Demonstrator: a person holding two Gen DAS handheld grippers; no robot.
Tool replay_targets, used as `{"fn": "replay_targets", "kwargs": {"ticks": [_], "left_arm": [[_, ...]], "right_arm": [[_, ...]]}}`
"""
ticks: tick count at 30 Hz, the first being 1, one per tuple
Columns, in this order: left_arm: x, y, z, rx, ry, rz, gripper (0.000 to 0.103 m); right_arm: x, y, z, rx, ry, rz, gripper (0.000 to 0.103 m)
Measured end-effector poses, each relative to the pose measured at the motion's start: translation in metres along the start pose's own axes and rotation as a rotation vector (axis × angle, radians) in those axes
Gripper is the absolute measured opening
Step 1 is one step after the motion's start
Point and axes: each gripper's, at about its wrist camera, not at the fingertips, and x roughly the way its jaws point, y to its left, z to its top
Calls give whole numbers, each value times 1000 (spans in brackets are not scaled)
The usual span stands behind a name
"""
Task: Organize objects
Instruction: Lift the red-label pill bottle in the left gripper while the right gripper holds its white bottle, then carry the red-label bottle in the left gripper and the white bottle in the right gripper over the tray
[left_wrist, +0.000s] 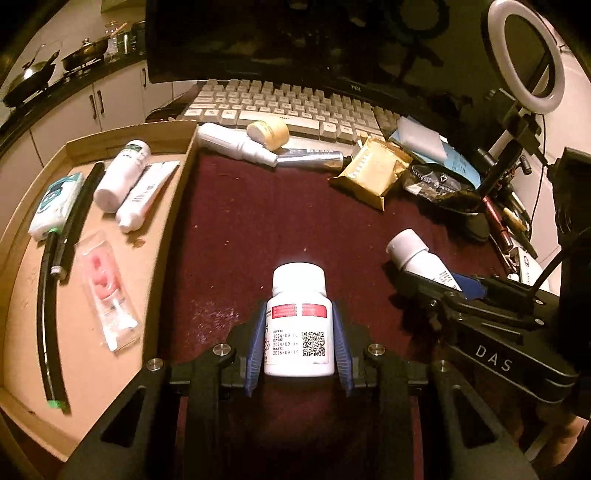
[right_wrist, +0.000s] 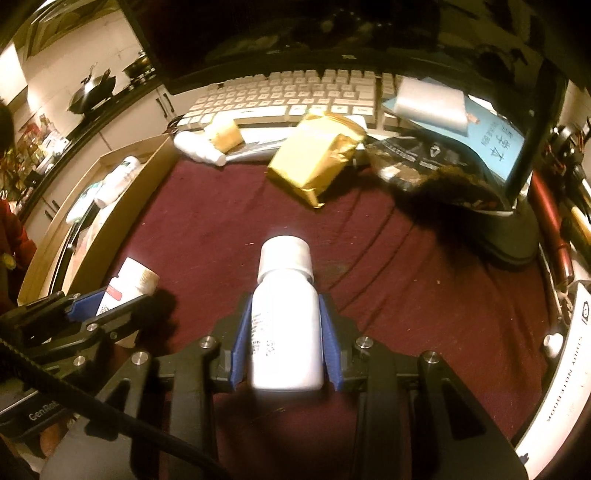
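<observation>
Left gripper (left_wrist: 299, 314) clamped on a white pill bottle (left_wrist: 299, 321), blue pads (left_wrist: 341, 347) pressed against both sides of it, cap pointing away, red band and a square code on the label facing the camera; dark red cloth (left_wrist: 258, 229) showing beneath it. Right gripper (right_wrist: 284, 306) likewise closed on a plain white bottle (right_wrist: 284, 325), blue pads hard against its flanks, rounded cap forward. Seen from the left wrist, that same right gripper at the right edge with the white bottle's cap poking out toward the cloth; seen from the right wrist, the left gripper at the lower left with the red-labelled bottle sticking up from its fingers. Off to the left, a shallow cardboard tray (left_wrist: 22, 373) already holding things — a white bottle (left_wrist: 122, 175), a white tube (left_wrist: 146, 195), a green-and-white packet (left_wrist: 55, 206), a long black strip (left_wrist: 51, 314), and a clear sachet with pink inside (left_wrist: 105, 288). Along the far edge of the cloth, just before the keyboard (left_wrist: 288, 107): a white spray bottle (left_wrist: 232, 142) lying flat, a pale yellow jar (left_wrist: 267, 131) touching it, a silver tube (left_wrist: 310, 158), a gold foil packet (left_wrist: 371, 170), a black crinkled packet (left_wrist: 436, 182). Ring light (left_wrist: 526, 55) upright at the far right.
</observation>
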Motion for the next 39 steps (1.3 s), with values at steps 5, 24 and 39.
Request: {"fn": "replay_targets", "kwargs": {"ticks": [5,24,39], "left_arm": [[-13,7,-7,-7,-15,-30,29],[-34,24,-7,-58,-64,-77,29],[-82,53,-2,-128,-150,-63,29]], "right_arm": [[-4,17,-3,-5,-14,8,32],[-13,36,-1,0,-42,14,32],[-30,74,11,-55,-133,148,32]]}}
